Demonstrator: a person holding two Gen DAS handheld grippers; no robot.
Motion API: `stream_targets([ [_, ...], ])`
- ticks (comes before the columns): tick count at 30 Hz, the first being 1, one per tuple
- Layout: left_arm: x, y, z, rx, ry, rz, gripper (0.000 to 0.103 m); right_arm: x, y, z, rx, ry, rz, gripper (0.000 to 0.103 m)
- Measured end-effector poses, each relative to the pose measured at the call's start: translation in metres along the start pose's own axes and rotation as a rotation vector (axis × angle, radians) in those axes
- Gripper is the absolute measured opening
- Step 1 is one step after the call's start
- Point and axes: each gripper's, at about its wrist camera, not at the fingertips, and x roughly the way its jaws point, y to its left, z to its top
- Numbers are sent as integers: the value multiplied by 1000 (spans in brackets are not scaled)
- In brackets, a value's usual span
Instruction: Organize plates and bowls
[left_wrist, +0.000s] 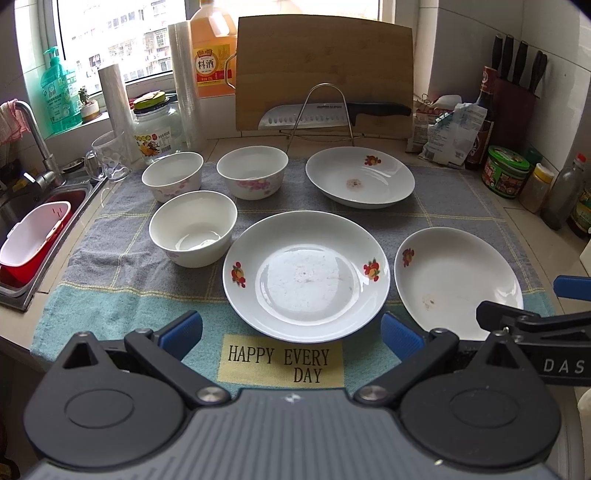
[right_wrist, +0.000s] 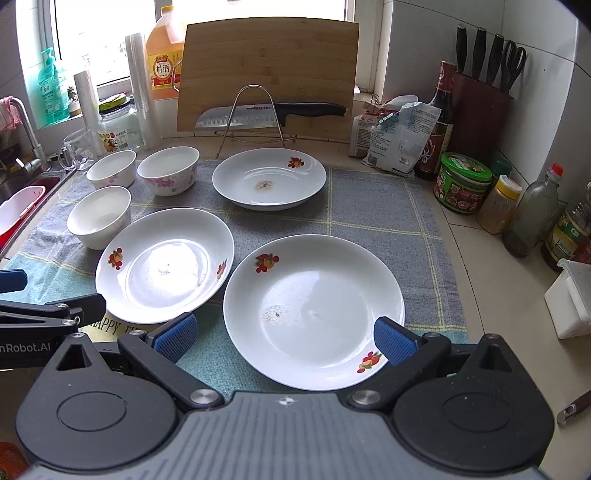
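Note:
Three white plates with fruit prints lie on a checked cloth: a near-middle plate (left_wrist: 306, 275) (right_wrist: 164, 264), a right plate (left_wrist: 458, 282) (right_wrist: 314, 314) and a far plate (left_wrist: 360, 177) (right_wrist: 269, 179). Three white bowls stand at the left: a near bowl (left_wrist: 192, 229) (right_wrist: 99, 216), a far-left bowl (left_wrist: 172, 176) (right_wrist: 111, 168) and a far-middle bowl (left_wrist: 252, 171) (right_wrist: 168, 170). My left gripper (left_wrist: 291, 334) is open just short of the near-middle plate's front rim. My right gripper (right_wrist: 284, 338) is open, its fingers straddling the right plate's near edge. Neither holds anything.
A sink (left_wrist: 22, 236) with a red and white basin lies at the left. At the back are a cutting board (left_wrist: 323, 70), a knife on a wire rack (left_wrist: 332, 112), a glass mug (left_wrist: 109, 157) and jars. Bottles, a knife block (right_wrist: 480, 110) and a white box (right_wrist: 570, 299) line the right side.

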Motion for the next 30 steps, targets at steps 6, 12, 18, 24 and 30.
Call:
stream_targets([
  [6, 0, -6, -1, 9, -25, -21, 102, -2, -7, -2, -23, -35, 29, 103],
  [12, 4, -11, -4, 19, -56, -68, 102, 2, -18, -9, -59, -50, 47, 103],
  [18, 8, -14, -5, 12, -68, -94, 102, 13, -37, -23, -71, -38, 47, 103],
  [24, 11, -24, -7, 45, -62, -82, 102, 24, -54, -39, -77, -13, 59, 103],
  [30, 11, -26, -11, 43, -51, -101, 102, 40, -63, -56, -92, 25, 104, 103],
])
